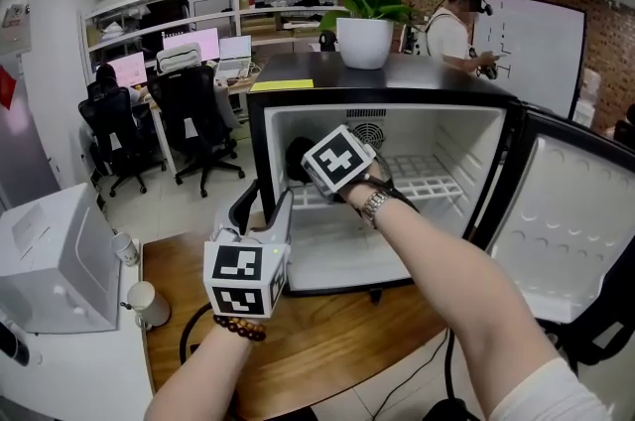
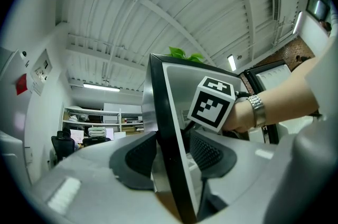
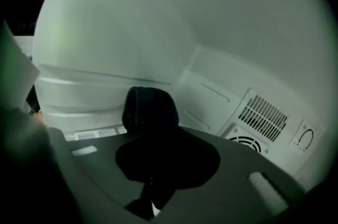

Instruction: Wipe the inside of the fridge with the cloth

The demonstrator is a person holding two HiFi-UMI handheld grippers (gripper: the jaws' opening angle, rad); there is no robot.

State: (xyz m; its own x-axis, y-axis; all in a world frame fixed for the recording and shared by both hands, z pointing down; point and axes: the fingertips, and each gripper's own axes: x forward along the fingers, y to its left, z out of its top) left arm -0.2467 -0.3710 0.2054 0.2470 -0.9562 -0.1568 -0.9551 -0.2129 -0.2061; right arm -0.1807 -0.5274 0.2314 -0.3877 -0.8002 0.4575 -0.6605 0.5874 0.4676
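Head view: dark cloth (image 1: 297, 157) (bunched), white fridge (image 1: 437, 127)

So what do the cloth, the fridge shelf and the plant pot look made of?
Cloth: dark matte fabric, bunched in soft folds.
Fridge shelf: white grid of thin bars, probably coated wire.
Plant pot: smooth white, ceramic or plastic; can't tell which.

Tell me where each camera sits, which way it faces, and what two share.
Head view: on the head, looking down into the black-framed white fridge; shows both forearms, left gripper, right gripper.
Left gripper view: faces slightly upward, jaws clamped on the fridge's front edge.
Right gripper view: inside the fridge, facing its back wall, jaws shut on the dark cloth.
Shared: head and left gripper views show the right gripper.
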